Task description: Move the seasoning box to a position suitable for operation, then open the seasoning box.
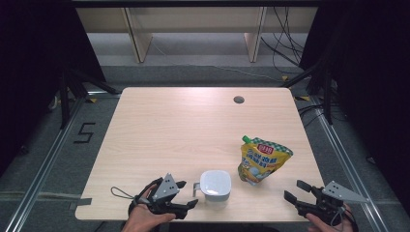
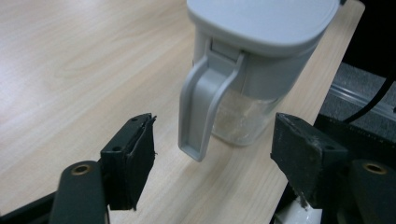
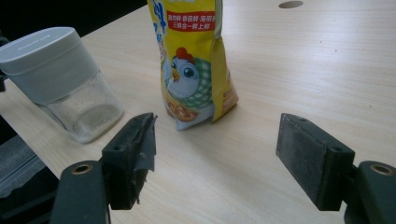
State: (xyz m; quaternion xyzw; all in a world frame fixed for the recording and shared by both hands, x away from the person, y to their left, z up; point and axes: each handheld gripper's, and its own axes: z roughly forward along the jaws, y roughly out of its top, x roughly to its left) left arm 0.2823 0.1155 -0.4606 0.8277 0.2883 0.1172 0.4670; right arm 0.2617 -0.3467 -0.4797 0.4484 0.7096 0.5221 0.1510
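High view: container [image 1: 215, 187] with grey lid stands near table [image 1: 183, 130] front edge, yellow pouch [image 1: 262, 160] upright just right of it. Left gripper [image 1: 189, 195] jaws spread, beside handle [image 2: 201, 109], not touching. Right gripper [image 1: 296, 190] jaws spread, empty, at front right edge. Tabletop bare behind.

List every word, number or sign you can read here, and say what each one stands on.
"5": black mark on the grey floor left of the table.
Yellow pouch: Chinese print in a red band and large characters, too blurred to read.
Grey lid of the clear jar: faint line of lettering, too small to read.
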